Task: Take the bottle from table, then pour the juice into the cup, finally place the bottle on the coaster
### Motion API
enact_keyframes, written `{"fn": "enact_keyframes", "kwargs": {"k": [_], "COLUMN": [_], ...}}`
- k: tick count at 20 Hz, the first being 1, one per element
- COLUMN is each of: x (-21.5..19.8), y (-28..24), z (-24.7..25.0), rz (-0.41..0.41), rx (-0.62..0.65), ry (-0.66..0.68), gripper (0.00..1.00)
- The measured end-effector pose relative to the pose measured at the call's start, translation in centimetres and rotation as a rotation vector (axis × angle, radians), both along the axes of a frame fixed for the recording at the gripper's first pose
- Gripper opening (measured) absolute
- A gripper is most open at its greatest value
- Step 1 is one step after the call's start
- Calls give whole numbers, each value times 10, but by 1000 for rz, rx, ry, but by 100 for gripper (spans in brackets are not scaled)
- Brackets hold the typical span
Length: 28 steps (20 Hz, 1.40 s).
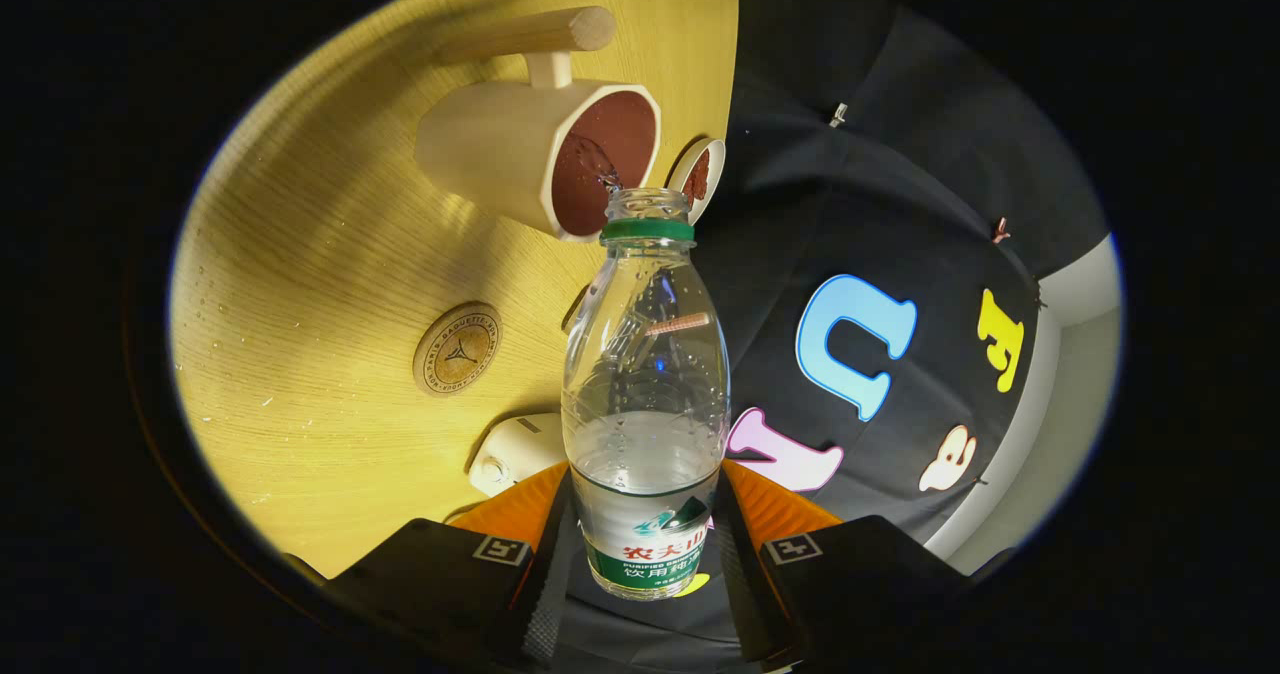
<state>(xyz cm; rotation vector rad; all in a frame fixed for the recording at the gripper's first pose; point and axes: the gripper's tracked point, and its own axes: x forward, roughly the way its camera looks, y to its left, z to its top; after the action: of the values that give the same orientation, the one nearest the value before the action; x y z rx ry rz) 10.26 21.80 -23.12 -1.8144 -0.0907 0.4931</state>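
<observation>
The gripper [645, 554] holds one clear plastic bottle [645, 394] between its two fingers, each finger pressing on one side of the labelled lower part. The bottle points forward, away from the gripper, and the whole scene looks turned on its side, so the bottle is tipped over. It has no cap; a green ring [647, 230] sits around the neck under the open mouth. Clear liquid with small bubbles lies in the lower part of the bottle, near the fingers, and the upper part is mostly empty.

Just beyond the bottle mouth is one cream cup [530, 154] with a wooden handle [540, 34]. Its opening faces the bottle mouth and the inside is dark reddish-brown. The mouth of the bottle is at the rim of the cup; I cannot tell if they touch.

Beside the cup, also beyond the bottle mouth, there is one small white round object [697, 179] with a reddish inside; what it is, I cannot tell.

To the left of the bottle, one round wooden coaster [457, 348] lies on the wooden worktop [330, 234], well apart from the cup. Nearer to the left finger there is one small white object [515, 452], partly hidden. Some small drops are spread on the worktop.
</observation>
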Motion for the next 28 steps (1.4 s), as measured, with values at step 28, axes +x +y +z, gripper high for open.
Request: {"fn": "enact_keyframes", "kwargs": {"k": [28], "x": [14], "y": [22], "z": [25], "rz": [152], "rx": [-175], "ry": [-94], "gripper": [70]}}
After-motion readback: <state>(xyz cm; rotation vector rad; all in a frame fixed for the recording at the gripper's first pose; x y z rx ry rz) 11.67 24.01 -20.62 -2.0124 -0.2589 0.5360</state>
